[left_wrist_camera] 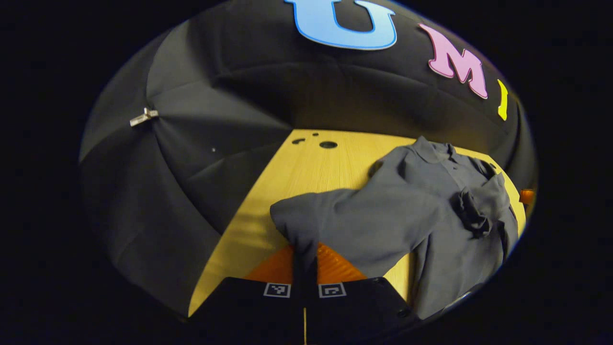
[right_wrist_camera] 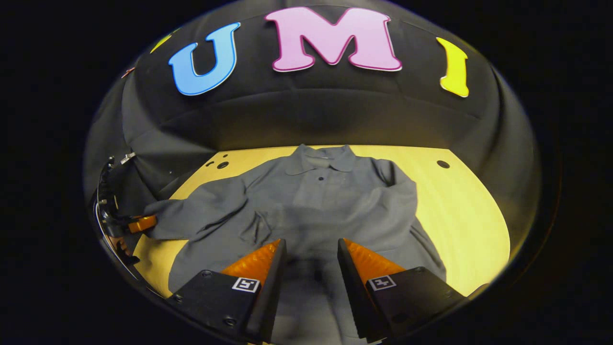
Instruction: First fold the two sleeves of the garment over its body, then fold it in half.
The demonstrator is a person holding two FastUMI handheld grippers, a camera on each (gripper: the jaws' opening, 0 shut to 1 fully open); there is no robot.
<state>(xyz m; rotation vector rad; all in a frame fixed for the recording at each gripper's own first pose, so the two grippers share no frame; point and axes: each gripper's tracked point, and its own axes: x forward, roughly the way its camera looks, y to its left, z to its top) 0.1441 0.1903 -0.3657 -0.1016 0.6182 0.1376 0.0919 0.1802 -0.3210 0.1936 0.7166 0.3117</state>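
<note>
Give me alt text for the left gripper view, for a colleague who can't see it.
The left gripper, orange fingers closed, pinches the cuff of a grey shirt's sleeve above a light wooden table. The shirt lies collar away, with its other sleeve already bunched over the body.

The left gripper [left_wrist_camera: 304,258] has 2 ribbed orange fingers on black housings. The right gripper [right_wrist_camera: 312,256] matches it (each housing carries 1 square black-and-white marker, plus small screws).

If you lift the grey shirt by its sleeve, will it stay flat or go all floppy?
Probably floppy: the shirt already lies wrinkled, and the sleeve sags from the left gripper. It looks thin, so likely light.
</note>
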